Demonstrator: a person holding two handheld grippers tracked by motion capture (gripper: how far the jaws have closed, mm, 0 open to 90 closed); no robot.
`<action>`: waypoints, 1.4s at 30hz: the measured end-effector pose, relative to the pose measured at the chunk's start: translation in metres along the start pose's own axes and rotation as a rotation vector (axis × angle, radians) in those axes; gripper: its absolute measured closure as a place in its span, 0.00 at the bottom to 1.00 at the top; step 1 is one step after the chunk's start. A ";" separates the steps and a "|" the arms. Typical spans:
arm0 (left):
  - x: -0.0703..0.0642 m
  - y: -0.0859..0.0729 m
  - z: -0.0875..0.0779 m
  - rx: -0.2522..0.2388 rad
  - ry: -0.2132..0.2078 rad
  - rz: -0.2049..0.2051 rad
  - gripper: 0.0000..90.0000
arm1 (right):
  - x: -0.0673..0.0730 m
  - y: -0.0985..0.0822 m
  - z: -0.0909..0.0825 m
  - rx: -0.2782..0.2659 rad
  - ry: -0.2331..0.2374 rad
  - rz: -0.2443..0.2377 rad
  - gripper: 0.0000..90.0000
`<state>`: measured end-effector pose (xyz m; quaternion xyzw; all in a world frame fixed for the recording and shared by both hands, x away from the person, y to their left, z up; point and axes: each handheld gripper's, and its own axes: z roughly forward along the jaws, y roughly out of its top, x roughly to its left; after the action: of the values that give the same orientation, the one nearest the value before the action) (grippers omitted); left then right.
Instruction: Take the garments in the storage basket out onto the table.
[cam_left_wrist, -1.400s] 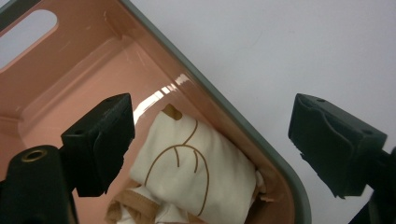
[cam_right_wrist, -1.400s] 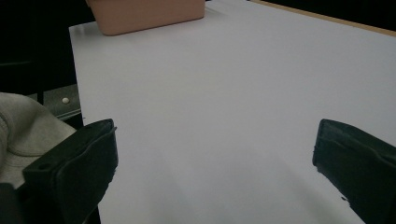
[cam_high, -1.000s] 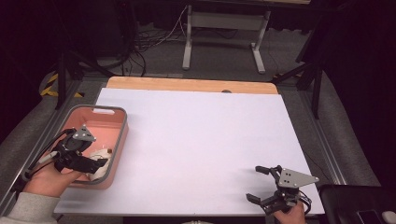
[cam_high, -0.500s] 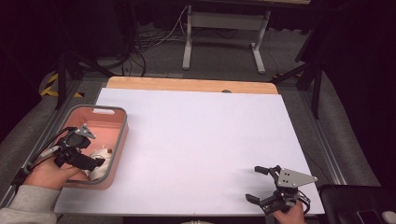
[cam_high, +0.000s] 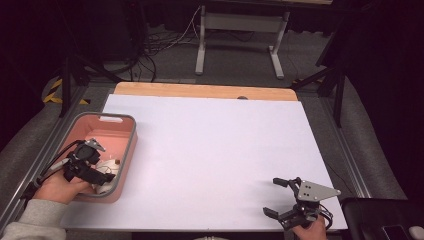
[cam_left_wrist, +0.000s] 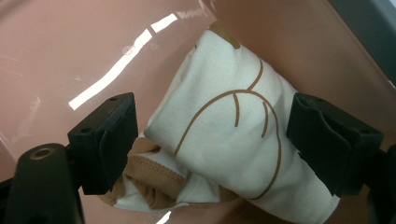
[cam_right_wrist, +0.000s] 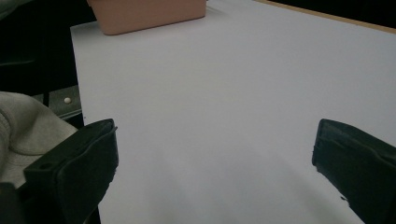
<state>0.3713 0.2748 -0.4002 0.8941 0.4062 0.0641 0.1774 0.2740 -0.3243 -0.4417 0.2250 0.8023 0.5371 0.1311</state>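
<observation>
Right gripper (cam_high: 281, 197) sat at the near right of the white table (cam_high: 220, 150), jaws wide apart, holding nothing. Left gripper (cam_high: 102, 176) reached into the pink bin (cam_high: 129, 145) at near left, jaws spread either side of a white cloth (cam_left_wrist: 233, 140) with brown lines, not yet clamped.

table (cam_high: 210, 150): bare, open passage | bin (cam_high: 131, 145): walls hem in left claw (cam_high: 102, 176)
</observation>
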 end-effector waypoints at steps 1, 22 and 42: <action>0.000 0.001 0.002 0.019 0.001 0.002 0.19 | 0.000 0.000 0.000 -0.001 0.000 0.001 0.01; 0.009 0.007 0.016 0.123 -0.019 -0.067 0.18 | 0.001 0.000 -0.001 -0.005 0.007 -0.006 0.01; 0.000 0.009 0.010 0.118 -0.057 -0.001 0.53 | 0.001 0.001 -0.001 -0.001 0.007 -0.010 0.02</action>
<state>0.3799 0.2670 -0.4061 0.9042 0.4047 0.0144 0.1360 0.2730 -0.3241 -0.4409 0.2189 0.8036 0.5378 0.1310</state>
